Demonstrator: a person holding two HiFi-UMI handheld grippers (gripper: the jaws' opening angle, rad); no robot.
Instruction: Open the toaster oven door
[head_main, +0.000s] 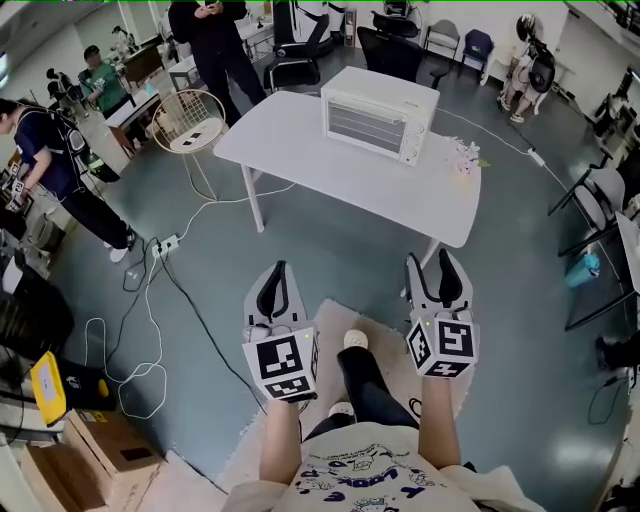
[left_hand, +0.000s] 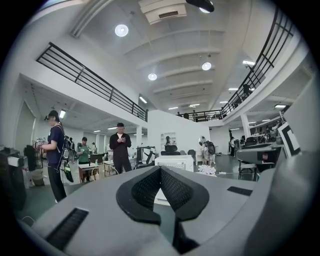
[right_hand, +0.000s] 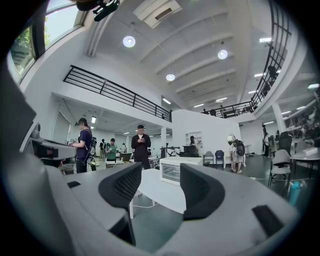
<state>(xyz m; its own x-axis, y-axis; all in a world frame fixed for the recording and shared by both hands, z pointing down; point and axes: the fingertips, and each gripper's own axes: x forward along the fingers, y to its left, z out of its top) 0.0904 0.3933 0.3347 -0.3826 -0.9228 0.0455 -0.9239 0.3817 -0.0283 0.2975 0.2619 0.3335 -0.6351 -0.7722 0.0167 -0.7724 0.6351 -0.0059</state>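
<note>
The toaster oven (head_main: 378, 115) sits on the tabletop (head_main: 300, 150) at twelve o'clock, well ahead. We judge its door stiff and the box light, so we should grip the door's top edge. Our left gripper (head_main: 274, 278) is closed, our right gripper (head_main: 431, 268) gapes; both are empty.

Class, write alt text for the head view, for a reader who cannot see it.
A white toaster oven, door closed, sits on a white table ahead. Nearer the camera are the left gripper, fingers together, and the right gripper, fingers apart, both empty and short of the table.

Open floor (head_main: 330, 260) leads to the table (head_main: 300, 140); nothing blocks the toaster oven (head_main: 378, 115) front.
</note>
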